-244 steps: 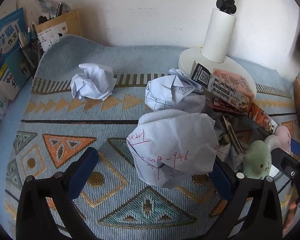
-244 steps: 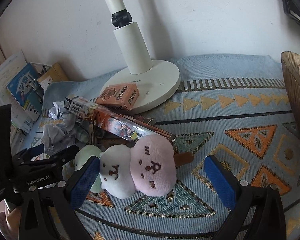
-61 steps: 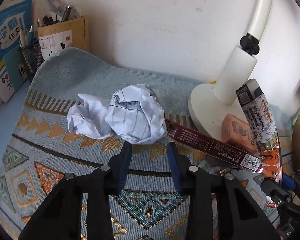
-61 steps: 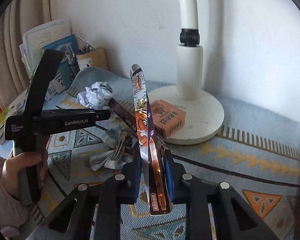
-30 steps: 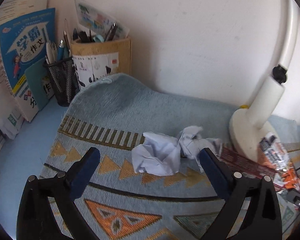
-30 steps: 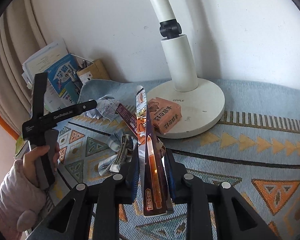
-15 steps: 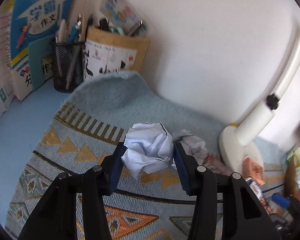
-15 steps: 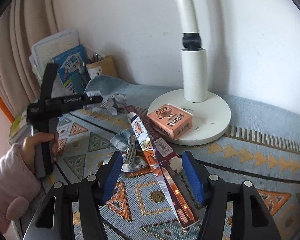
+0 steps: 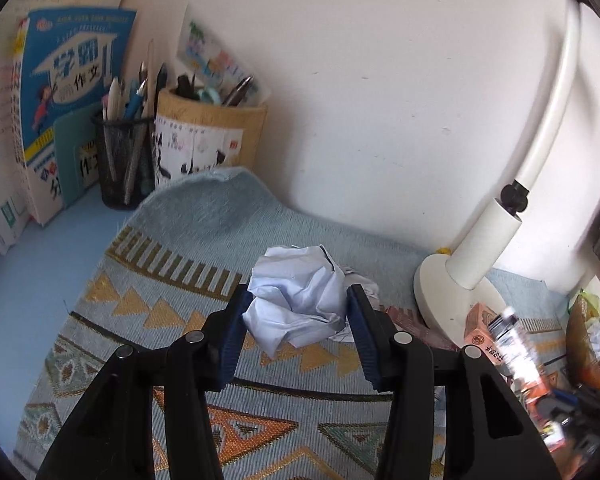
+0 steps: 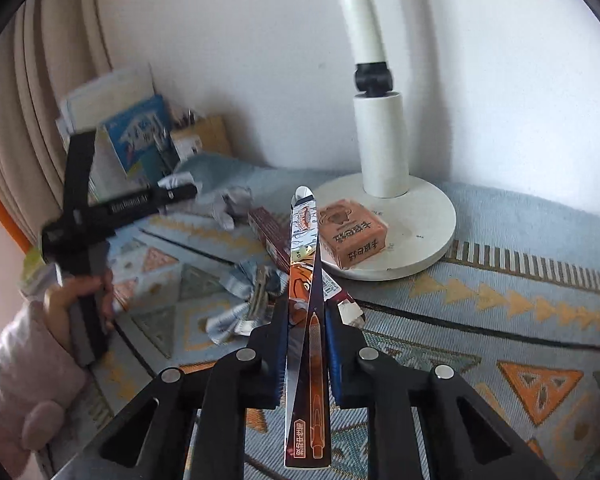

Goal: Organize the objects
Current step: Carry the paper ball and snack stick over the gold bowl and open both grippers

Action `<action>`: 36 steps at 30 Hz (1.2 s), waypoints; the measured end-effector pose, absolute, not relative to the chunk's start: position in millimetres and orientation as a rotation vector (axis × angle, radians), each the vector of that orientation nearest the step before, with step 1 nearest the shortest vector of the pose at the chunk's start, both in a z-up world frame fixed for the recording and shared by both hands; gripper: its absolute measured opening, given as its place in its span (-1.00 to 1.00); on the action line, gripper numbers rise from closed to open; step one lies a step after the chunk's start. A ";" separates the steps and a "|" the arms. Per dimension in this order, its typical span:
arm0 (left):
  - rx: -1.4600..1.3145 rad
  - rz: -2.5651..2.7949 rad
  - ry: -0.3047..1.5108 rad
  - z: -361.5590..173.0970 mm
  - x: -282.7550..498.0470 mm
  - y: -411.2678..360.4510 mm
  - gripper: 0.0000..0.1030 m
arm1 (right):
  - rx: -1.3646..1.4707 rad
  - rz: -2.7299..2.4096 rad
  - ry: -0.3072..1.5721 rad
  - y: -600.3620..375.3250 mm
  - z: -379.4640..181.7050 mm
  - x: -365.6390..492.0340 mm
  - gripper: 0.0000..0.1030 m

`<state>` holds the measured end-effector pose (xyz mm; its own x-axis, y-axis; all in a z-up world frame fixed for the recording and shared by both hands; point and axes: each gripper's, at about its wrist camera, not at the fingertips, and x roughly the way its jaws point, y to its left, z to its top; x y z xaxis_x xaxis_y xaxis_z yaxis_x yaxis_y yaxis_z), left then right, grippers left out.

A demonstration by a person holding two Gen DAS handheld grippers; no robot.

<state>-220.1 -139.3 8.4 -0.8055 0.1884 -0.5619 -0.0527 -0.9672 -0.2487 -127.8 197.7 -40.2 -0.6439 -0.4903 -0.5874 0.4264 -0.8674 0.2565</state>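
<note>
Two tools, both clamped. Left tool (image 9: 295,330) closed on a crumpled paper ball (image 9: 298,298), held above the patterned blue mat (image 9: 188,240); second paper wad (image 9: 362,282) just behind it on the mat. Right tool (image 10: 305,334) pinching a long narrow pen box (image 10: 306,320) edge-on, pointing away, over the same mat. Beyond that: dark red flat box (image 10: 266,232) and crumpled wrappers (image 10: 240,300) on the mat, then orange carton (image 10: 352,236) resting on the white lamp base (image 10: 424,232). Farthest, by the wall: mesh pen cup (image 9: 122,160), bamboo pen holder (image 9: 208,140), blue workbook (image 9: 68,76).
</note>
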 end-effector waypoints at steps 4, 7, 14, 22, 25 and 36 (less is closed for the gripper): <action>-0.937 2.823 -0.291 13.5 -211.1 -125.3 -0.11 | 0.836 -2.461 -0.323 221.8 -22.0 -125.0 -0.68; -0.946 2.807 -0.281 18.9 -198.4 -109.2 -0.11 | 0.809 -2.480 -0.434 240.4 -8.2 -117.5 -0.68; -0.857 2.687 -0.250 56.2 -178.1 -42.1 -0.11 | 0.706 -2.632 -0.611 316.1 21.6 -69.9 -0.68; -0.774 2.394 -0.152 89.7 -146.2 101.7 -0.11 | 0.666 -2.923 -0.868 434.1 32.4 -7.1 -0.68; -0.774 2.283 -0.092 91.8 -130.8 158.6 -0.11 | 0.686 -3.020 -0.935 467.9 33.6 10.0 -0.68; -0.797 2.077 0.128 78.2 -74.4 280.3 -0.11 | 0.764 -3.104 -1.005 518.1 29.4 33.1 -0.68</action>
